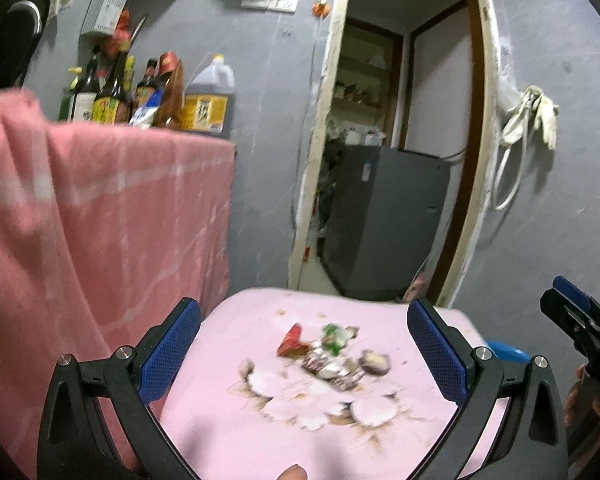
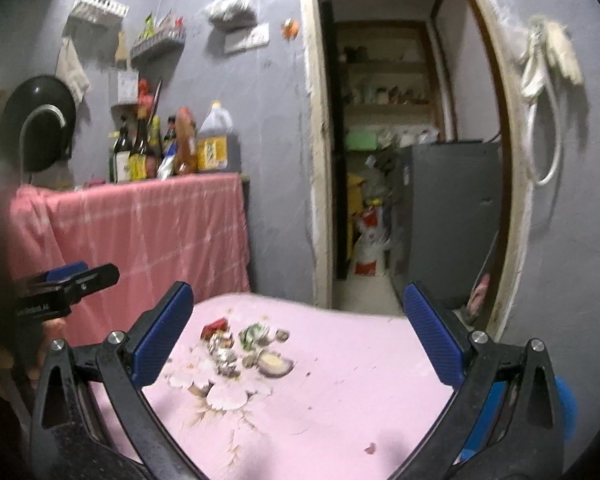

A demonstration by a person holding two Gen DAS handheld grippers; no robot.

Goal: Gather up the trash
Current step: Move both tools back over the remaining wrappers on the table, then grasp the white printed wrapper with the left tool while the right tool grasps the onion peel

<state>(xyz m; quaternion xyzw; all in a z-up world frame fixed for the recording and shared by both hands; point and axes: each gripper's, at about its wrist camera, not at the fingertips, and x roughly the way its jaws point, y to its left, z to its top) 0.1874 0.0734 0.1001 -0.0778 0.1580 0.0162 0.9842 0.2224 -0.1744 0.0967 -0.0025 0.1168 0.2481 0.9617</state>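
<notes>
Both tools are spread wide and hold nothing. The left tool [image 1: 304, 354] hangs over the near part of a pink flowered counter [image 1: 236, 432], its blue pads framing a small heap of trash [image 1: 332, 354] that lies on the cloth ahead of it, apart from both pads. The heap is a red wrapper [image 1: 293, 341], a green-and-white scrap [image 1: 336, 336], some crumpled silvery pieces and a brownish round bit; blur hides finer detail. The right tool [image 2: 298, 336] hangs over the same counter [image 2: 340, 380], and from its camera the trash [image 2: 244, 346] sits toward its left pad, not touching it. A crumb [image 2: 370, 448] lies alone on the cloth nearer this camera. Each tool shows at the edge of the other's view.

Nothing stands between either tool and the heap. To the left, a second counter draped in pink cloth [image 2: 148, 228] rises above the first, carrying dark bottles [image 2: 134, 156] and a large jug [image 2: 216, 140]. Behind is a grey wall with small shelves [image 2: 158, 42], then an open doorway [image 2: 384, 140] with a grey cabinet [image 2: 448, 216] inside. Pale gloves [image 1: 534, 116] hang on the wall right of the door.
</notes>
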